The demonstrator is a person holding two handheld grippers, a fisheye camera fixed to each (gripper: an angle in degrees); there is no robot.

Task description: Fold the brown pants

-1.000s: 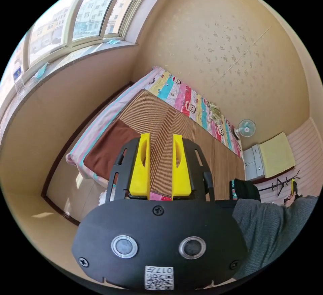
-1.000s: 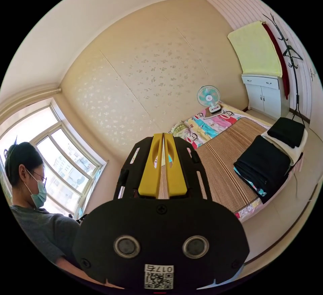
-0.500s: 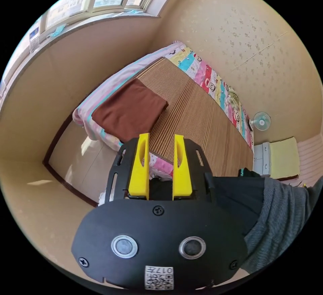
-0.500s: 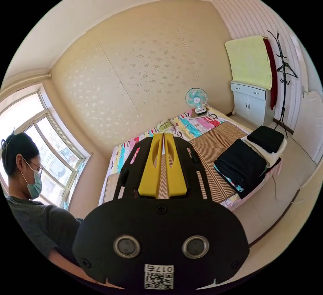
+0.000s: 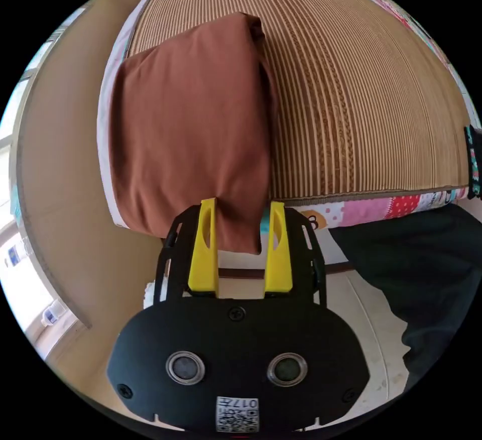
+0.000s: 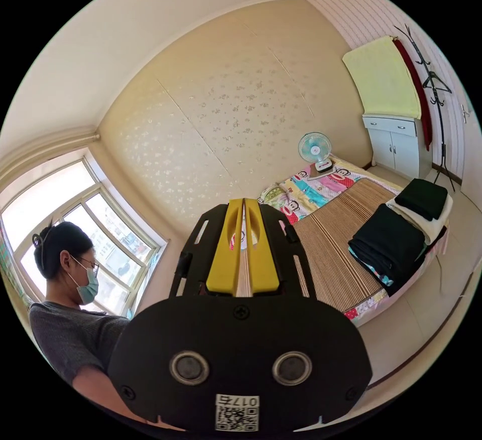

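The brown pants (image 5: 191,118) lie folded into a thick oblong on the striped mat (image 5: 361,98) at a corner of the bed, one end drooping over the bed's edge. My left gripper (image 5: 242,205) is open just off that edge, its yellow jaws standing on either side of the drooping end without pressing it. My right gripper (image 6: 243,202) is held up in the air, away from the bed, jaws shut together with nothing between them.
Folded black clothes (image 6: 389,244) and a second black stack (image 6: 422,198) sit at the bed's far end. A fan (image 6: 315,148), a white cabinet (image 6: 396,143) and a window (image 6: 75,214) line the walls. The person (image 6: 70,279) stands beside the bed, a dark trouser leg (image 5: 422,269) near the left gripper.
The left gripper has dropped close to the bed's corner, and the pants' hanging end now lies between its open jaws. The right gripper stays shut and raised; its view only drifts.
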